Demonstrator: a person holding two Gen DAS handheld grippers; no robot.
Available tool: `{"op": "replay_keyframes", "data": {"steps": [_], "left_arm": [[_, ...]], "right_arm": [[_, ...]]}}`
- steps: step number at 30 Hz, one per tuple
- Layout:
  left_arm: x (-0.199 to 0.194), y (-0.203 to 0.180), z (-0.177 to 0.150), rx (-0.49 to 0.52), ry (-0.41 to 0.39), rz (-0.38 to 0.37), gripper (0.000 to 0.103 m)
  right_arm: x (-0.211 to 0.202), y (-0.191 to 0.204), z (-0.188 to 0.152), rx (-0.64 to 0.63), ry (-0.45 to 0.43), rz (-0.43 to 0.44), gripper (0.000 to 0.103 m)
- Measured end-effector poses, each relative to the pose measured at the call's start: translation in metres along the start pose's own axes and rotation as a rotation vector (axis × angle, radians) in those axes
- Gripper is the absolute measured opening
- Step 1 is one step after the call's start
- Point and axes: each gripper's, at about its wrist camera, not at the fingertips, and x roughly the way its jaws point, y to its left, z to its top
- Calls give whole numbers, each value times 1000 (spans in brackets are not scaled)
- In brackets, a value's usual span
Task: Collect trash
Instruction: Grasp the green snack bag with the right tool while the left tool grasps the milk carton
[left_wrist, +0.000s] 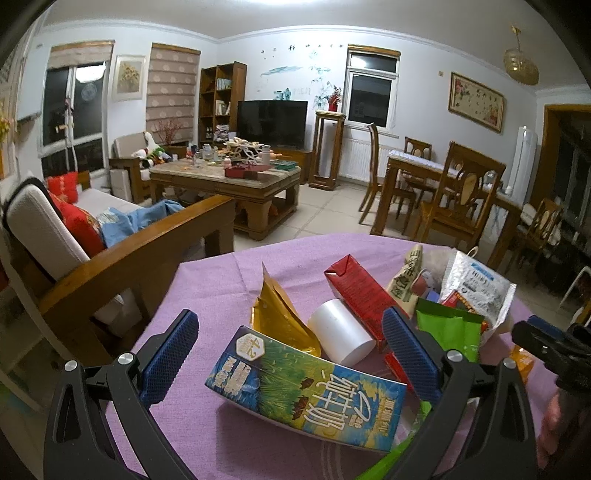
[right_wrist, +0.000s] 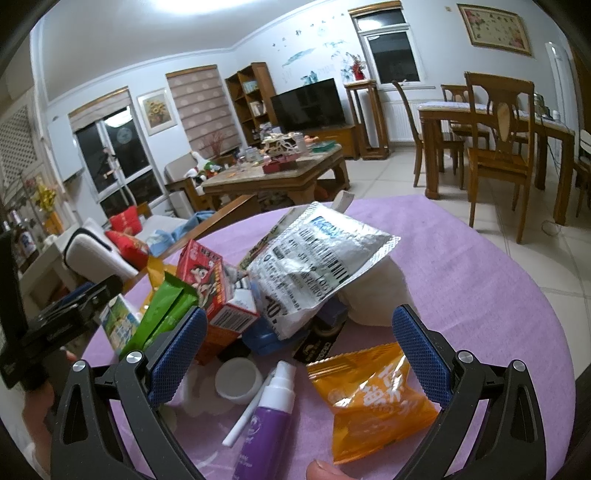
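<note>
Milk carton (left_wrist: 306, 387) lies between the open left gripper's (left_wrist: 291, 354) fingers.

The left gripper (left_wrist: 290, 354) and right gripper (right_wrist: 299, 352) both reach forward, jaws spread wide. A fingertip, probably a thumb (right_wrist: 327, 470), shows near the right gripper's base.

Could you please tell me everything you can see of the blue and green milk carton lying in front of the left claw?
The milk carton is a printed cardboard box, blue at its ends with green grass artwork and large white Chinese characters. It lies flat on its side on the purple tablecloth, dented along the near edge. It sits between the open fingers of the left claw, neither pad visibly pressing it. The gold foil pouch and white cylinder lie just behind it, apparently touching.
</note>
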Motion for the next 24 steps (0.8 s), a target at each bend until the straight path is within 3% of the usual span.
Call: {"op": "replay_keyframes", "data": {"steps": [1,4,5,6,8,11,14,17,18,19,20,24], "left_arm": [[1,3,0,-18,6,-24,99],[8,24,0,-122,41,-212,99],[11,35,-1,-167,72,-296,98],[13,41,-1,-187,100,-314,98],[11,50,1,-164,142,-306,98],[4,57,6,-79,174,-293,98],[11,56,8,-9,248,-337,98],[29,62,2,-46,340,-391,95],[35,61,1,-66,363,-401,88],[38,62,0,-75,375,-400,78],[43,62,0,-93,391,-398,76],[52,58,-2,-136,417,-422,76]], "right_arm": [[-3,-2,0,12,-11,2,99],[-14,-10,1,48,-50,30,94],[-17,-12,2,58,-56,35,83],[-21,-15,2,74,-52,45,73],[-20,-22,0,116,-28,83,62],[-31,-24,-9,152,11,192,62],[-37,-16,-16,193,43,317,62],[-35,4,-14,205,94,429,62],[-33,15,-12,196,112,457,62],[-31,26,-9,184,126,462,62],[-28,35,-6,176,145,458,62],[-2,70,-4,188,254,452,62]]}}
